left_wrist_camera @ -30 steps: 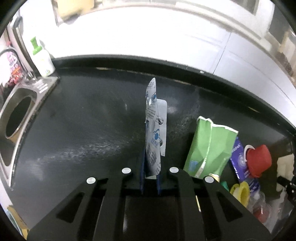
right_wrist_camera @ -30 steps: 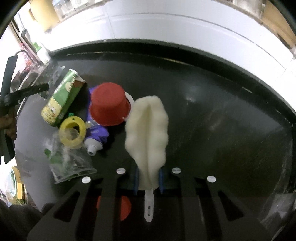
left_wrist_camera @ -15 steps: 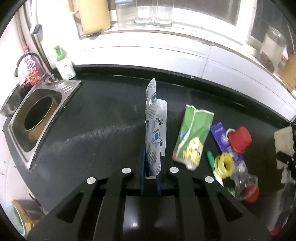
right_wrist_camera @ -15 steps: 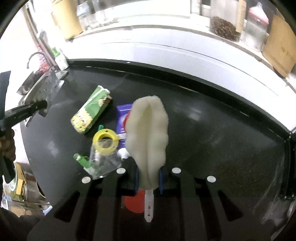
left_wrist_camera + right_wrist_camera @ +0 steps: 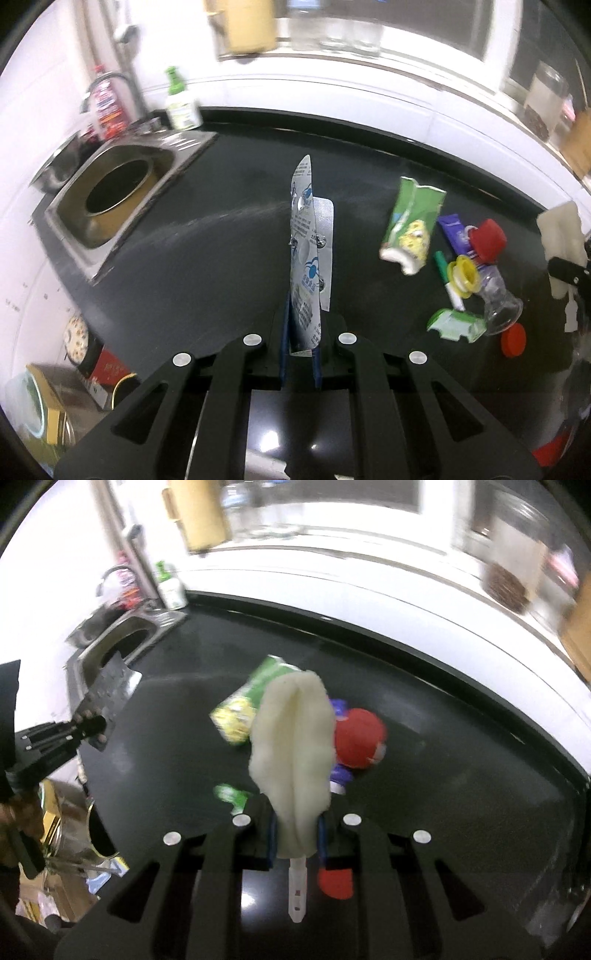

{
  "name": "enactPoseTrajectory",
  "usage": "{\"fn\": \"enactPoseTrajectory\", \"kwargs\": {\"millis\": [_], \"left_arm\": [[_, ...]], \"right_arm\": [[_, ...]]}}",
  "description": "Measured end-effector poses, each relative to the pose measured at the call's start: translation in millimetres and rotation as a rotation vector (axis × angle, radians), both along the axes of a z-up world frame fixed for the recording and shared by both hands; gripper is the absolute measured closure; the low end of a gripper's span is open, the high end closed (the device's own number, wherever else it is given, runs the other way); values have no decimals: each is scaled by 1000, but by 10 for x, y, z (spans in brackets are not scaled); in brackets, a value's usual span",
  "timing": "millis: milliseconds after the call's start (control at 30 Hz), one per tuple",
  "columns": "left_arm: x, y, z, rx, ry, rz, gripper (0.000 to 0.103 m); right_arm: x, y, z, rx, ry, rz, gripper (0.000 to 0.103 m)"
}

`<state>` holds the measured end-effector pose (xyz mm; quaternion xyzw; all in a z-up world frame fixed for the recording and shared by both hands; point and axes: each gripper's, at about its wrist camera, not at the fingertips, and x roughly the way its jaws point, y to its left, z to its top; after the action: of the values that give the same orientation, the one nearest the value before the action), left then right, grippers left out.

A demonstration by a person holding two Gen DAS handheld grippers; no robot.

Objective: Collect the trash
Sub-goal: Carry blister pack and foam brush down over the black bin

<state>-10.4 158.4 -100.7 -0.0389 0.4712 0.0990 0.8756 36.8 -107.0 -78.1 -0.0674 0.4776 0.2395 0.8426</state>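
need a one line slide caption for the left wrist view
Left tongs clamp a silver blister pack upright above the black counter, trash pile to the right.

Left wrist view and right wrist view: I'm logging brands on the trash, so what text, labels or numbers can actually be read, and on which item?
Nothing can be quoted.
Blister pack in the left hand-held gripper: printed characters, too small to read.
Green carton: cartoon picture, no legible words.
Purple tube: print blurred.
Red-labelled bottle by the sink: blurred.
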Motion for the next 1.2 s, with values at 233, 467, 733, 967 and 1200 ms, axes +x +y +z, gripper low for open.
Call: {"fn": "enactPoseTrajectory", "kwargs": {"millis": [233, 467, 733, 967, 1200], "left_arm": [[-674, 583, 128, 20, -9, 163, 94], [-1589, 1318, 159, 43, 5, 391, 94], [-2578, 1950, 74, 38, 35, 627, 94], [-3235, 2278, -137, -4, 50, 770, 94], [-3469, 2579, -605, -72, 50, 824, 94]], "right_arm": [[-172, 1049, 135, 39, -6, 215, 87], [-663, 2380, 229, 75, 9, 499, 87], [-1431, 3634, 169, 74, 44, 778, 87], [-2085, 4495, -103, 44, 111, 946, 87], [-2402, 5131, -568, -6, 177, 1009, 87]]}}
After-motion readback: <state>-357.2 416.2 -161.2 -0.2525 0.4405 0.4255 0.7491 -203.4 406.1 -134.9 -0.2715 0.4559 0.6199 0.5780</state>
